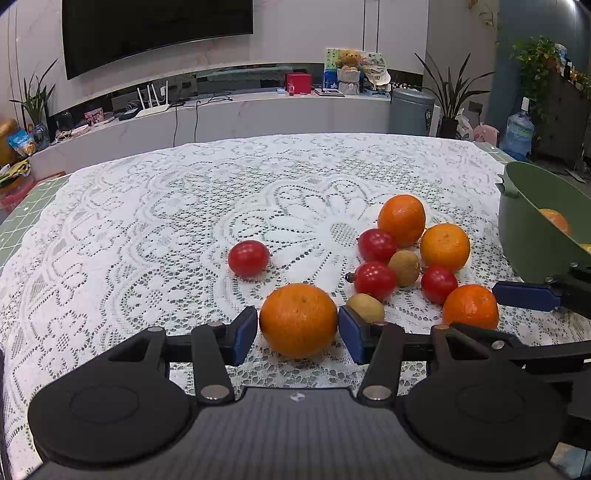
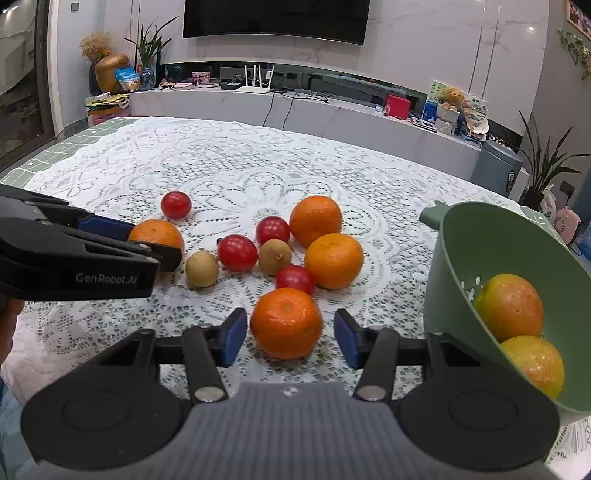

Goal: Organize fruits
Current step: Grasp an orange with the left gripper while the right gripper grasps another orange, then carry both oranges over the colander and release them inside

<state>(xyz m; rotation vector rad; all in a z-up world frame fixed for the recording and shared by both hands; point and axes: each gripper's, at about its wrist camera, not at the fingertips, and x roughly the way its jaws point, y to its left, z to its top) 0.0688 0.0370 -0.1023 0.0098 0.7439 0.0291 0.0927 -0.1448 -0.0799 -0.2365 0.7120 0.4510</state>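
left claw narrow, pads touching a mandarin at 6 o'clock of the fruit pile on the bench | right claw astride another mandarin, gaps both sides | green colander at 3 o'clock | judged light, soft-skinned, rolls easily: grip across the widest middle, gently

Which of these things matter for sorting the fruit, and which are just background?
Job: oranges, red tomatoes, small brown fruits, green colander.
Just lying about: router, red box, grey bin, television.
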